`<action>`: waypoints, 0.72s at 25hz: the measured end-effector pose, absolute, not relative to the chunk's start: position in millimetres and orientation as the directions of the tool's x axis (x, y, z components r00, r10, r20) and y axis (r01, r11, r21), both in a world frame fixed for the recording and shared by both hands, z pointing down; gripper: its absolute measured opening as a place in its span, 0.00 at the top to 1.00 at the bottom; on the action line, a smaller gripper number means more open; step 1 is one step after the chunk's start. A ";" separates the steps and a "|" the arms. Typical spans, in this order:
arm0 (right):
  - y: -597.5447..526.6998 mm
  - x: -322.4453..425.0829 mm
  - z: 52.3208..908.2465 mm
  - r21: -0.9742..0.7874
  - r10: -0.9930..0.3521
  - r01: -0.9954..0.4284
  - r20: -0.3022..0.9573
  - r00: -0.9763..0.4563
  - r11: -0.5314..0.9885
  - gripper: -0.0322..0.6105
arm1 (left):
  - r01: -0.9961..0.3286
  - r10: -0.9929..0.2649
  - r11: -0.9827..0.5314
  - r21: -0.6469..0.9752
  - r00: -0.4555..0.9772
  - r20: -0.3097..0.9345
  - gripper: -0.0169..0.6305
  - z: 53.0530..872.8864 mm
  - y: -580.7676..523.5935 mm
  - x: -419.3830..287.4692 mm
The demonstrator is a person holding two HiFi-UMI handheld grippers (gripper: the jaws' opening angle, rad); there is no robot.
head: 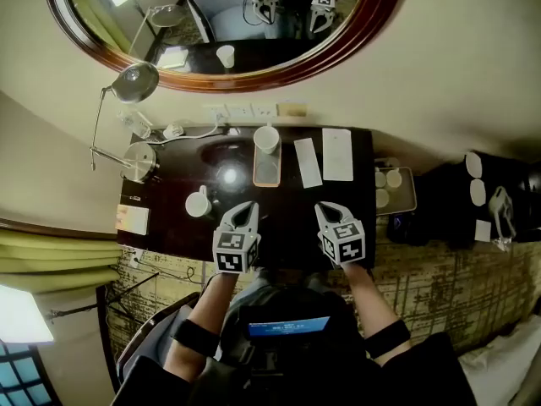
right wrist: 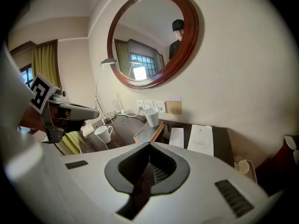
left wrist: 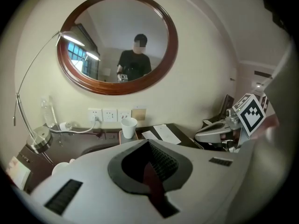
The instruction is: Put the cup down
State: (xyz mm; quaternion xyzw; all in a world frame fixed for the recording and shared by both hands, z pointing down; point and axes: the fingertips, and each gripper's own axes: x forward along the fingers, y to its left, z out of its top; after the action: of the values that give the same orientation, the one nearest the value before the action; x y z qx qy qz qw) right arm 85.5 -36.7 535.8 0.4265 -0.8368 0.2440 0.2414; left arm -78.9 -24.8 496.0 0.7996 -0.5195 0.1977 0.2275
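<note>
Two hand-held grippers with marker cubes hover over the near edge of the dark, glossy wooden desk point(head: 287, 214). The left gripper point(head: 245, 209) and the right gripper point(head: 328, 211) are side by side and apart from each other. Each gripper view shows its jaws pressed together with nothing between them. The white paper cup point(head: 266, 138) stands upright at the rear end of a narrow rectangular tray with an orange rim point(head: 267, 176), near the middle of the desk's rear edge and well clear of both grippers. Judged from that, the task looks done: the cup is down and let go, and nothing seems left but to draw the hands away. A white ceramic mug with a handle point(head: 198, 203) also stands upright toward the desk's left edge, nearer the left gripper. It may be the cup meant, but it too is free of any grip, so the judgement holds either way. Two white paper cards point(head: 337, 154) lie toward the rear right corner, and a silver desk lamp point(head: 135, 83) stands at the left edge, below white wall sockets point(head: 241, 111). An oval mirror in a dark wood frame point(head: 220, 24) hangs on the cream wall above. Beyond the desk's right edge sits a small grey tray of little white cups point(head: 396, 189), though it is too small to tell what it rests on. Patterned carpet point(head: 439, 286) covers the floor.
</note>
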 end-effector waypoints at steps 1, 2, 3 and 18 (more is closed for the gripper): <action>-37.3 86.1 536.6 -0.205 -0.595 -0.832 0.614 -0.520 0.516 0.93 | -0.922 -0.742 -0.352 0.163 0.381 0.552 0.97 498.6 -24.9 -79.5; -37.9 86.3 537.7 -0.207 -0.593 -0.832 0.615 -0.520 0.515 0.93 | -0.924 -0.743 -0.342 0.168 0.376 0.553 0.97 501.3 -25.1 -81.2; -38.6 86.1 538.1 -0.208 -0.592 -0.831 0.615 -0.522 0.516 0.93 | -0.927 -0.745 -0.333 0.174 0.371 0.554 0.97 503.7 -25.3 -83.2; -49.0 70.6 551.6 -0.194 -0.568 -0.815 0.629 -0.531 0.547 0.91 | -0.933 -0.751 -0.311 0.181 0.358 0.554 0.97 503.1 -25.1 -91.7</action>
State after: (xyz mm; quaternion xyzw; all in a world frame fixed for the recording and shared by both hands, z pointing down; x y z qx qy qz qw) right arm 70.6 -49.0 551.6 0.4109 -0.8411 0.2407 0.2565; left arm -91.7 -25.1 503.1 0.7876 -0.5346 0.1875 0.2422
